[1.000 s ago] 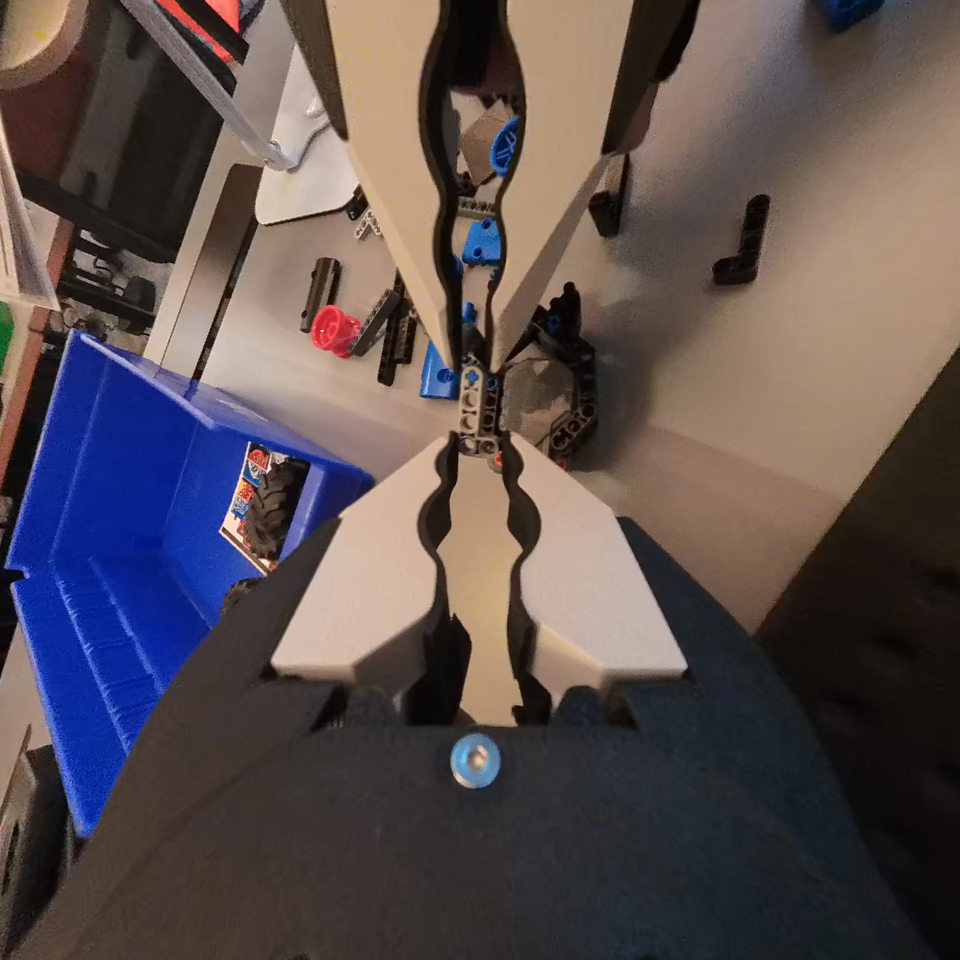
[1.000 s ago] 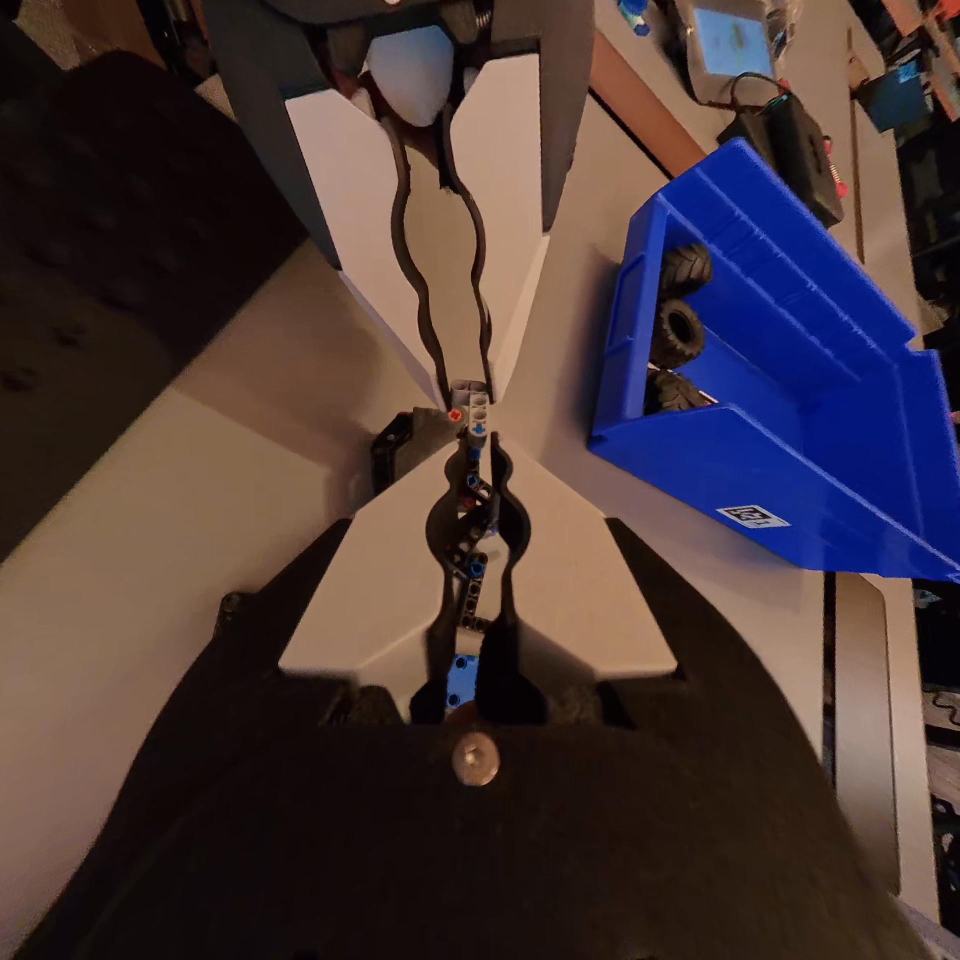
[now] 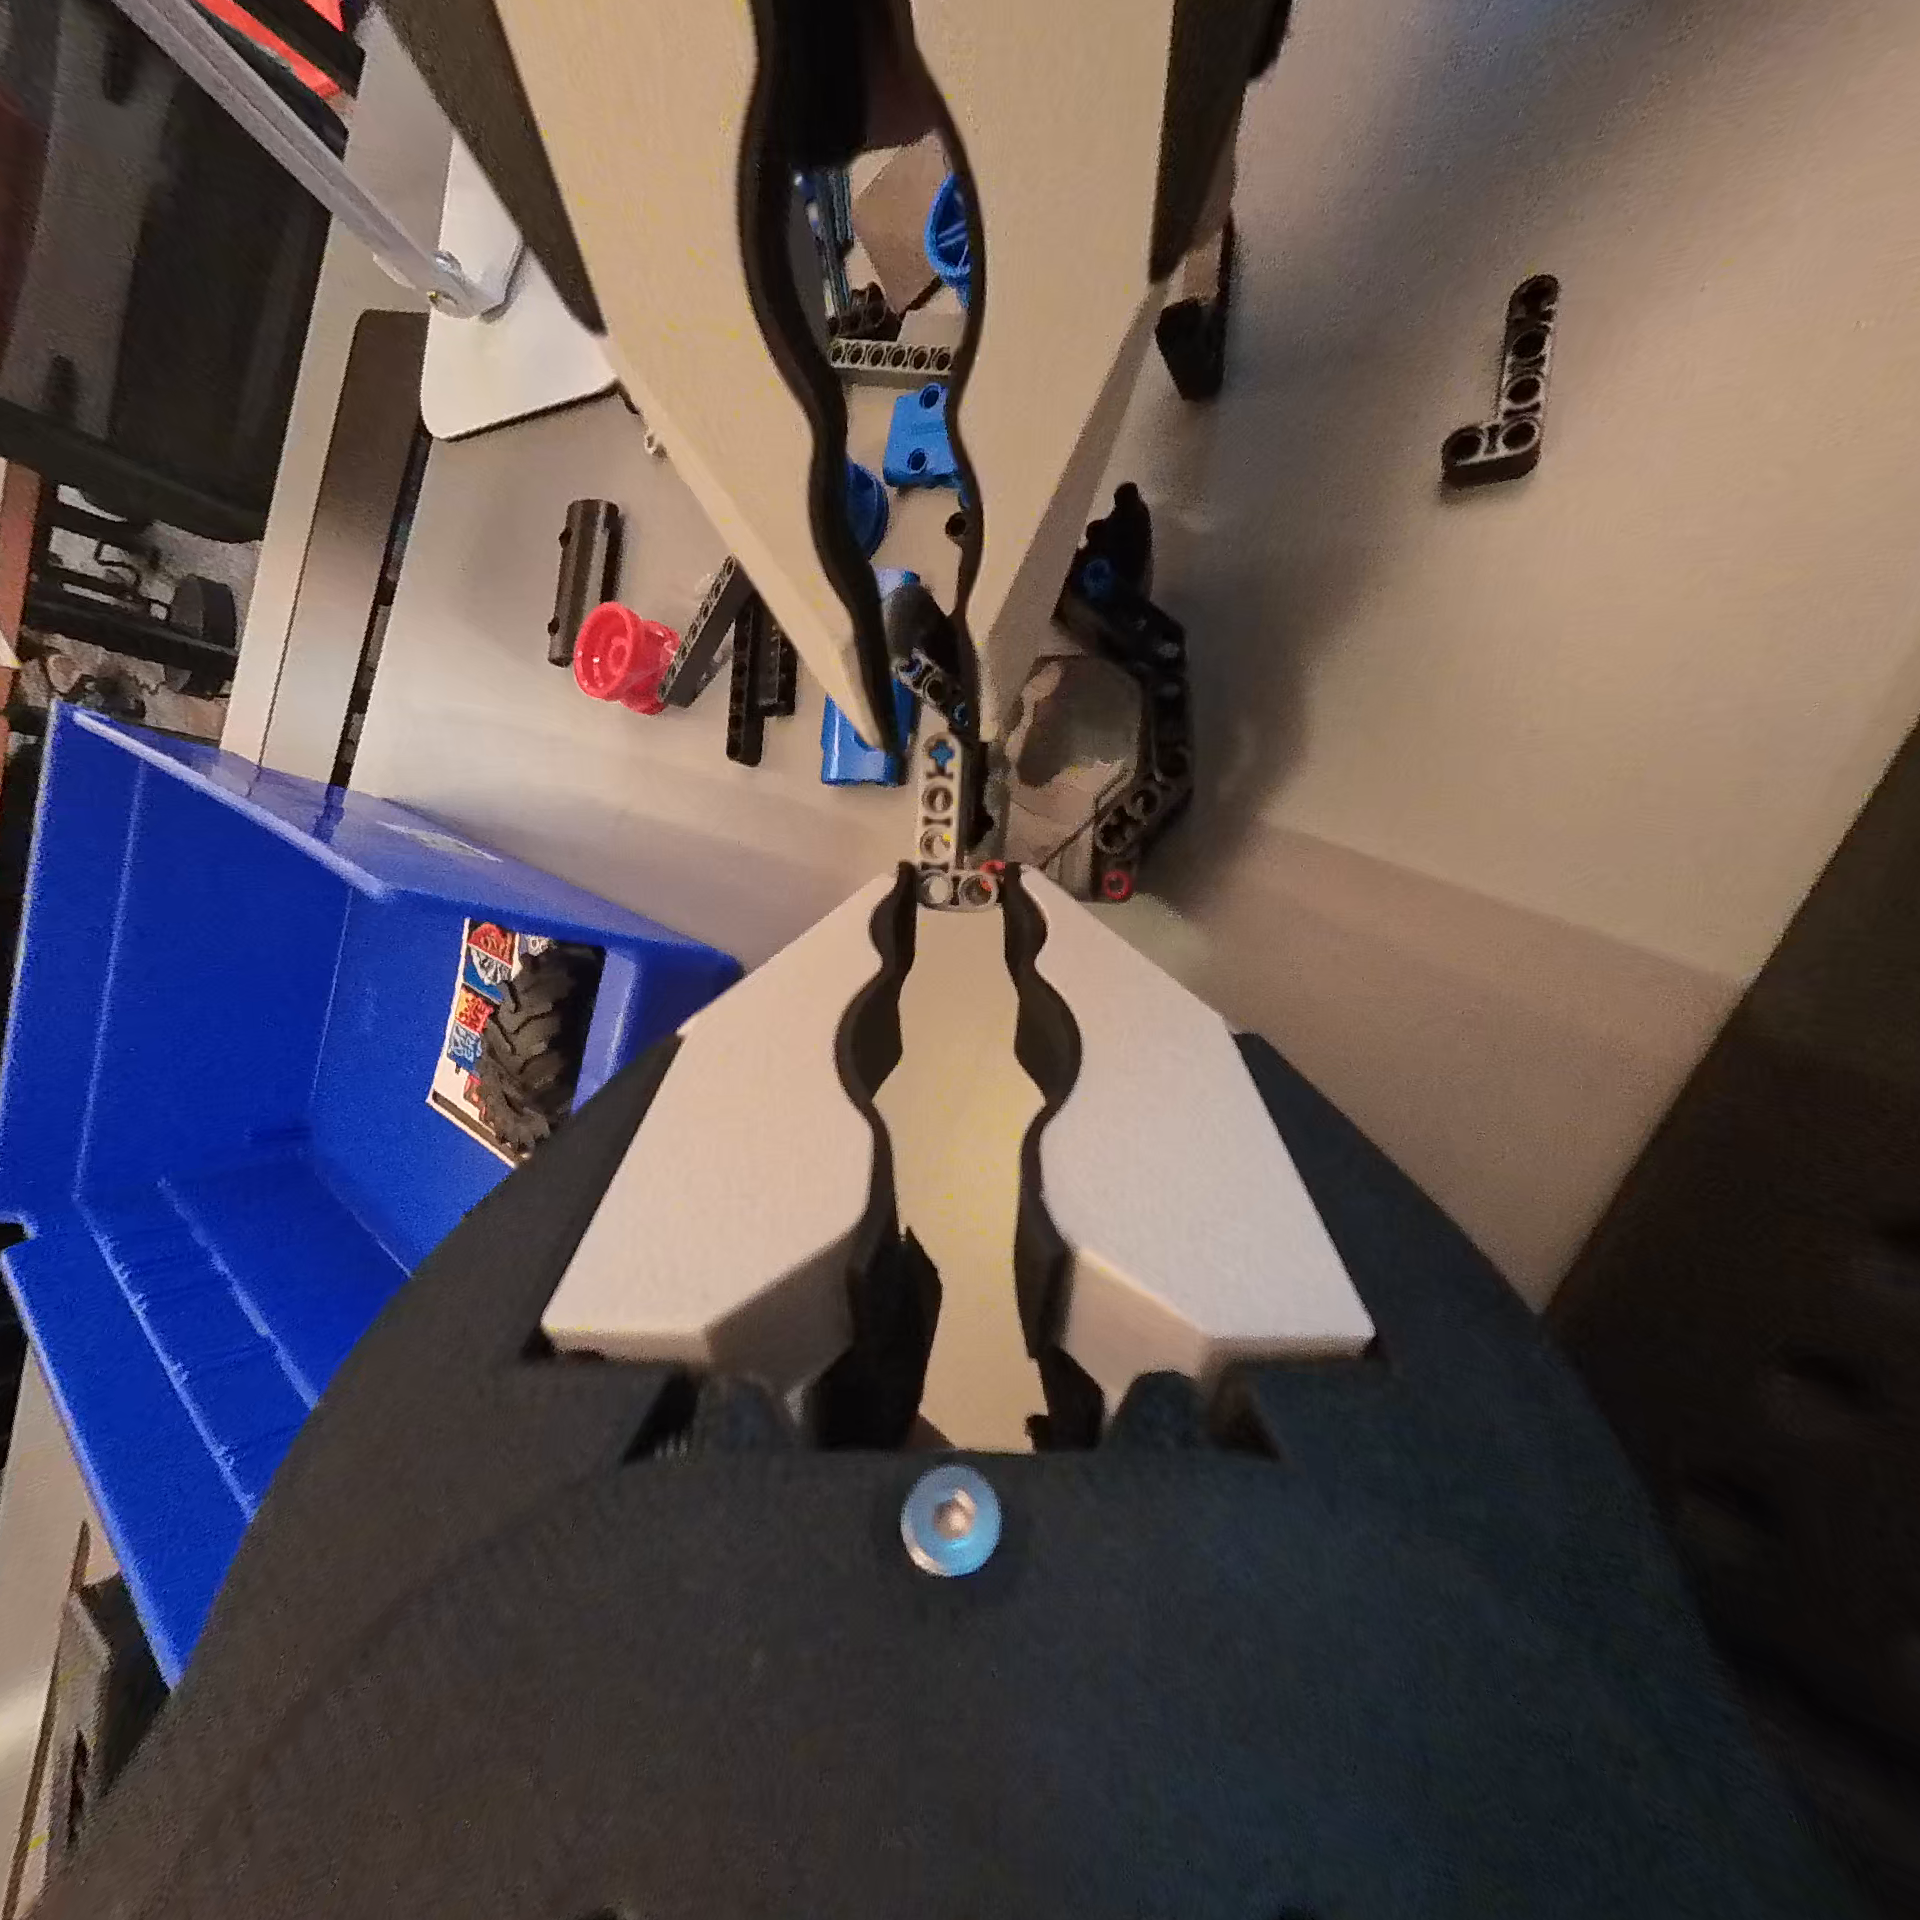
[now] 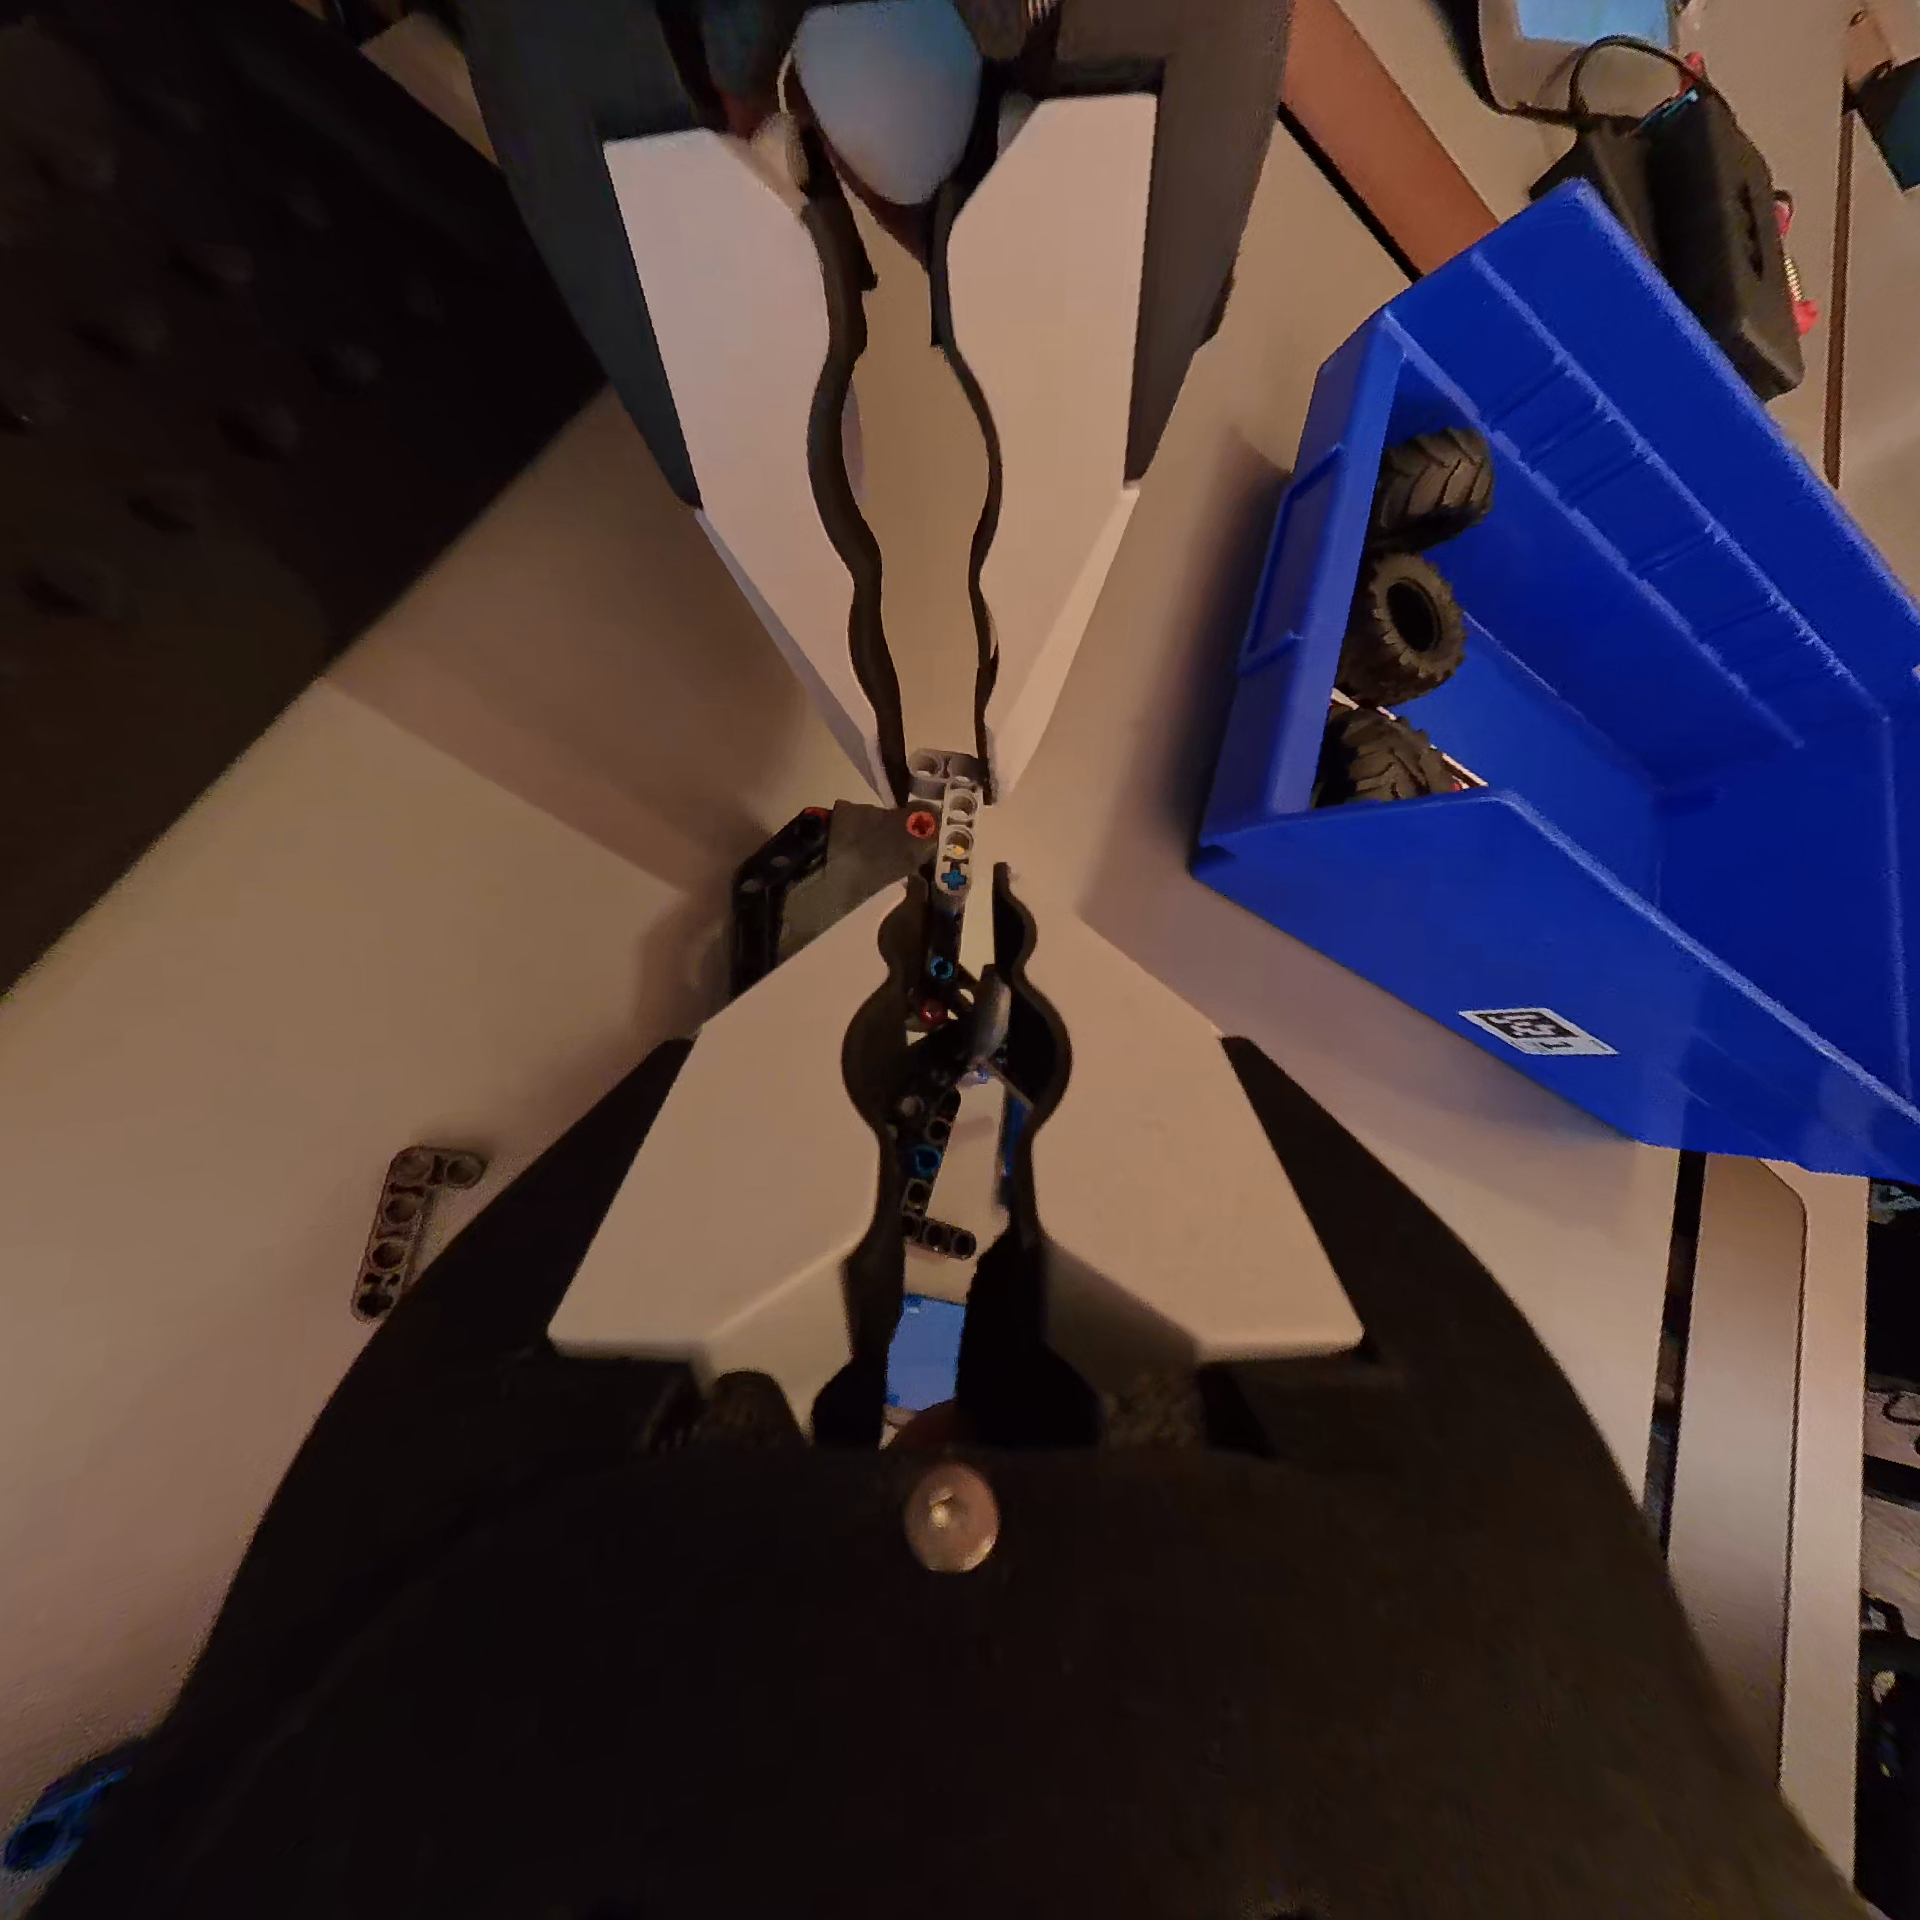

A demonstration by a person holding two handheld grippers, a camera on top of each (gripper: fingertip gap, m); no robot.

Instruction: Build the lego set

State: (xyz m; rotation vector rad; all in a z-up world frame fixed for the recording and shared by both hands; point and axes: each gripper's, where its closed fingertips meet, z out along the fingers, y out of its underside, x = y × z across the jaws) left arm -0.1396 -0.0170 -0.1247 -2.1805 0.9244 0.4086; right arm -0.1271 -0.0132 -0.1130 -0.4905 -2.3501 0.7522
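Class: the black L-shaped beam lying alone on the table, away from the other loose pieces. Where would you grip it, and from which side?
Grip the black L-shaped beam across its long arm, coming from above with the fingers closing on its two narrow edges. It lies flat with bare table around it, so both edges look reachable.

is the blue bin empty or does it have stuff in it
Not empty: the blue bin holds three black knobby tyres stacked against one wall, beside a printed sheet.

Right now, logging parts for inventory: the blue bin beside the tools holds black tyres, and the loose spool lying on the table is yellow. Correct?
Not quite. The spool is red, not yellow, as the left wrist view shows. The blue bin does hold black tyres.
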